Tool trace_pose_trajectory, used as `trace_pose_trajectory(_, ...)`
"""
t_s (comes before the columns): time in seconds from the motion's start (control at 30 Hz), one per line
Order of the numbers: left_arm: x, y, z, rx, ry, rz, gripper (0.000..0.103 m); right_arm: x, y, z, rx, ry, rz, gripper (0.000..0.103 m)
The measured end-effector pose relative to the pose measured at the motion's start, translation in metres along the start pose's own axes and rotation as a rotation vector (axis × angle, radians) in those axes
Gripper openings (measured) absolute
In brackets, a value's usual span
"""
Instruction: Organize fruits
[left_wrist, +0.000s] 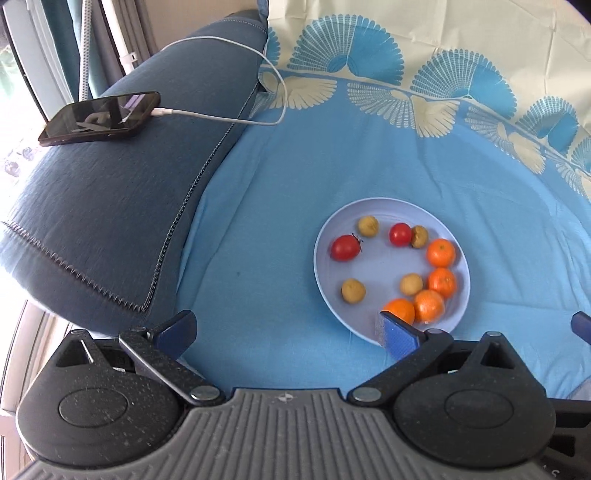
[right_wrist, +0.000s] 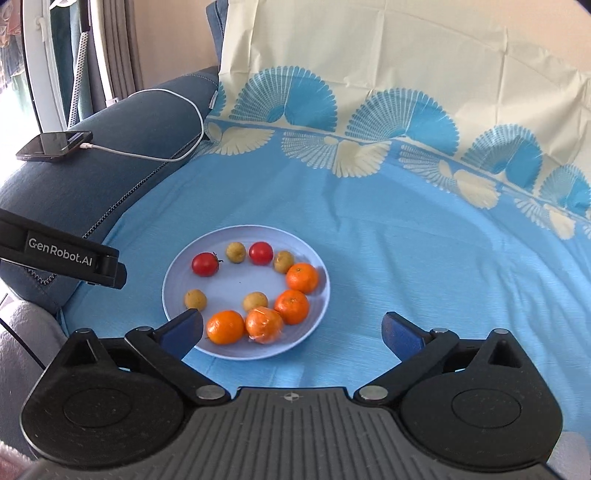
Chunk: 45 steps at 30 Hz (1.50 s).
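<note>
A pale blue plate (left_wrist: 388, 210) (right_wrist: 236, 236) lies on the blue cloth. It holds several oranges (left_wrist: 441, 252) (right_wrist: 302, 277), two red tomatoes (left_wrist: 345, 247) (right_wrist: 205, 264) and several small tan fruits (left_wrist: 353, 290) (right_wrist: 195, 299). One orange (right_wrist: 264, 325) is in clear wrap. My left gripper (left_wrist: 286, 334) is open and empty, just before the plate's near left. My right gripper (right_wrist: 293, 334) is open and empty, over the plate's near right edge. The left gripper's arm (right_wrist: 66, 258) shows in the right wrist view.
A dark blue sofa armrest (left_wrist: 110, 206) (right_wrist: 110, 162) rises at the left, with a phone (left_wrist: 101, 118) (right_wrist: 55, 146) and white charging cable (left_wrist: 221, 118) on it. The patterned cloth (left_wrist: 424, 74) (right_wrist: 369, 122) climbs the backrest behind.
</note>
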<state>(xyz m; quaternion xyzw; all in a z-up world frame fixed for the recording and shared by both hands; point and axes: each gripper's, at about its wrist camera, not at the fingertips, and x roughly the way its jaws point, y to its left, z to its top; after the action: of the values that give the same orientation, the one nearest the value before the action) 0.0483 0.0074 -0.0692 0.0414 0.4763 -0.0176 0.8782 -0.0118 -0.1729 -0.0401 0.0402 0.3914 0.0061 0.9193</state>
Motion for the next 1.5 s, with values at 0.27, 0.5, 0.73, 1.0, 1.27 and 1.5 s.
trace_pose_trajectory(0.27,-0.024,-0.010,-0.021,0.022,-0.030,0.008,0.103,-0.032,0.000,-0.013,-0.002,-0.042,-0.007,0.102)
trace_pose_trajectory(0.5,-0.034,-0.017,-0.029,0.044,-0.053,0.004,0.103,-0.047,-0.002,-0.018,0.001,-0.061,-0.016,0.102)
trace_pose_trajectory(0.73,-0.036,-0.020,-0.029,0.058,-0.056,-0.004,0.103,-0.052,-0.003,-0.018,0.006,-0.077,-0.033,0.102)
trace_pose_trajectory(1.0,-0.034,-0.022,-0.029,0.071,-0.054,-0.010,0.103,-0.053,-0.003,-0.019,0.001,-0.076,-0.042,0.102)
trace_pose_trajectory(1.27,-0.032,-0.021,-0.028,0.066,-0.042,-0.009,0.103,-0.052,-0.002,-0.019,-0.006,-0.074,-0.043,0.102)
trace_pose_trajectory(1.5,-0.030,-0.019,-0.027,0.058,-0.030,-0.007,0.103,-0.052,-0.002,-0.018,-0.010,-0.073,-0.043,0.102)
